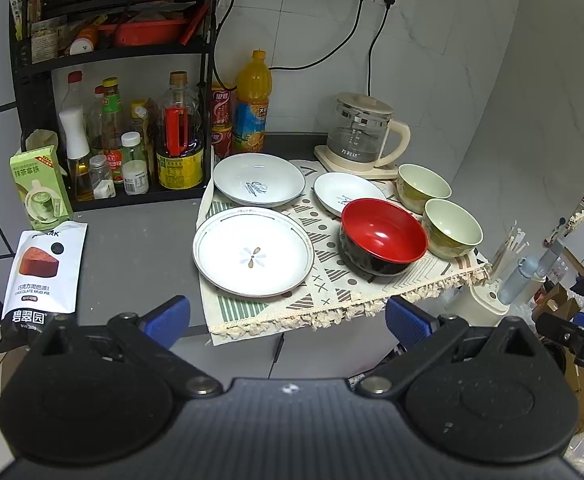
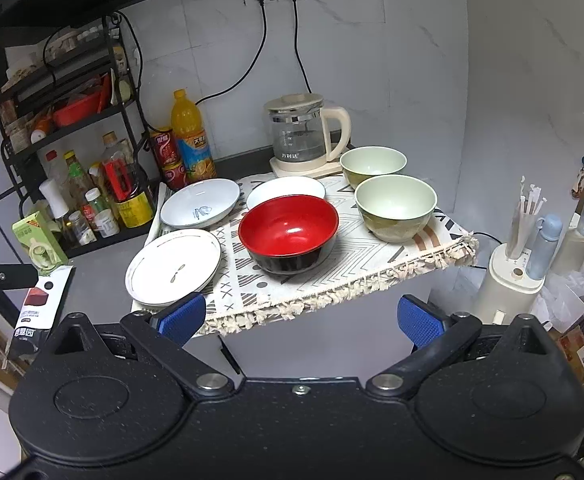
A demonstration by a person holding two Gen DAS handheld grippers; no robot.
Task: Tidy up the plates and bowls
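Observation:
On a patterned mat lie three white plates: a big flower plate in front, a deep one behind it, and a small one. A red-and-black bowl stands in the middle. Two green bowls stand at the right. My left gripper is open, short of the mat's front fringe. Likewise open, my right gripper hangs before the mat's front edge. Both are empty.
A glass kettle stands behind the mat. A black rack of bottles, an orange juice bottle and cans fill the back left. A green carton and snack pouch lie left. A chopstick holder stands off the counter's right end.

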